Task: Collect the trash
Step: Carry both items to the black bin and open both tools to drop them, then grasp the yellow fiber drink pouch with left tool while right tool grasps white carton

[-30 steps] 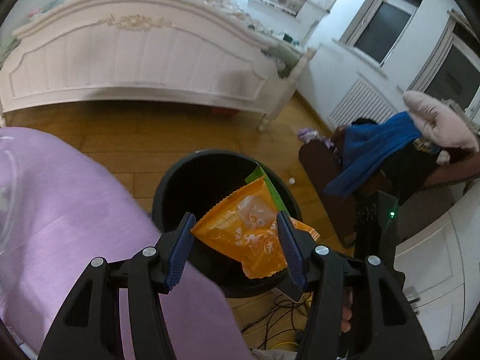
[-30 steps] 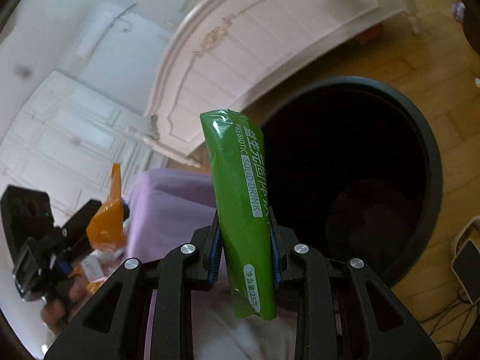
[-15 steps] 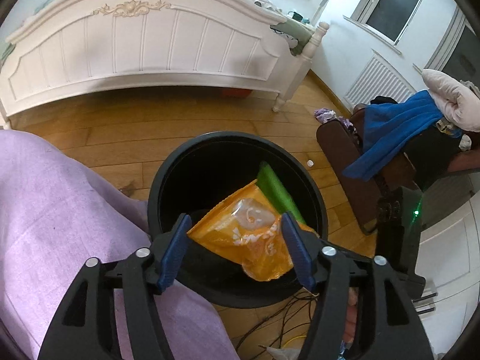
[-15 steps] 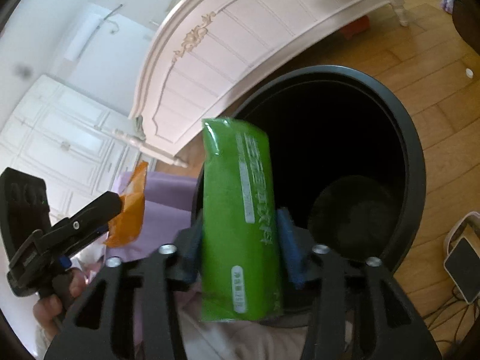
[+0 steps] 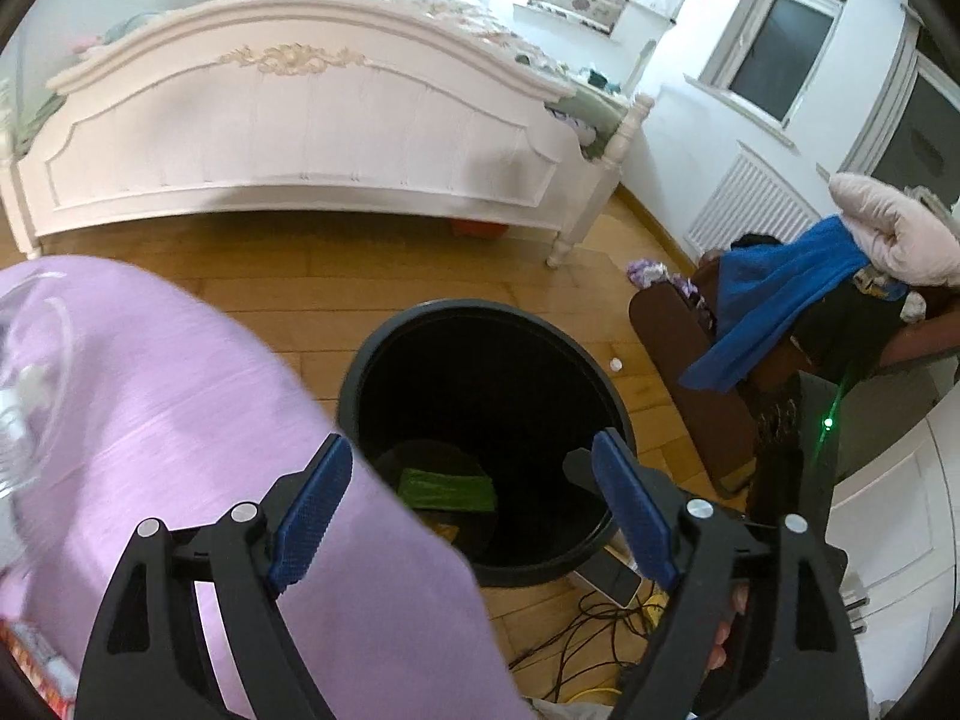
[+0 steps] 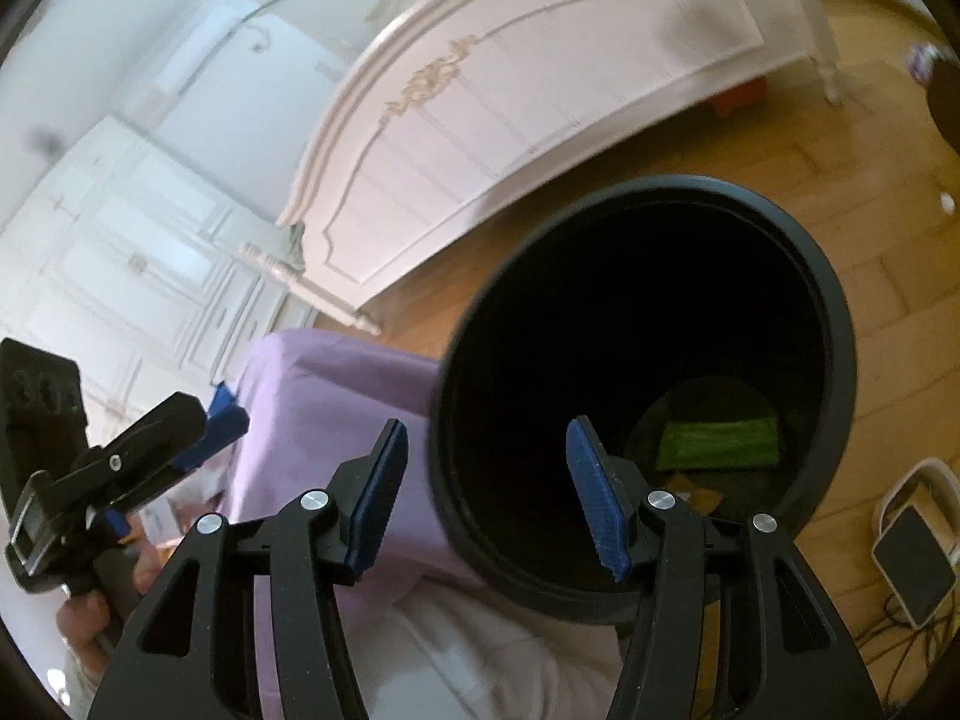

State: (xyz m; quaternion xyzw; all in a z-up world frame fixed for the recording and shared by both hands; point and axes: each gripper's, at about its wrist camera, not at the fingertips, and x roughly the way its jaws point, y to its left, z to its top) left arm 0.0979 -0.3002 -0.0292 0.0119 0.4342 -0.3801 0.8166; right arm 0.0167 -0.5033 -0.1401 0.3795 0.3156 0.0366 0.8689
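Observation:
A black round trash bin (image 5: 480, 315) stands on the wooden floor; it also shows in the right wrist view (image 6: 834, 300). A green drink sachet (image 5: 447, 489) lies flat on its bottom, also seen in the right wrist view (image 6: 717, 443). Part of an orange wrapper (image 6: 693, 492) lies beside it, just visible in the left wrist view (image 5: 447, 531). My left gripper (image 5: 474, 510) is open and empty above the bin's near rim. My right gripper (image 6: 486, 495) is open and empty over the bin's left rim. The left gripper also shows at the left of the right wrist view (image 6: 204, 426).
A purple cloth-covered surface (image 5: 150, 420) lies left of the bin. A white bed footboard (image 5: 300, 132) stands behind. A chair with blue cloth (image 5: 774, 300) is to the right. Cables (image 5: 594, 618) and a phone (image 6: 912, 558) lie on the floor.
Both grippers opened. The orange wrapper and the green sachet dropped from the grippers and now lie on the bottom of the bin.

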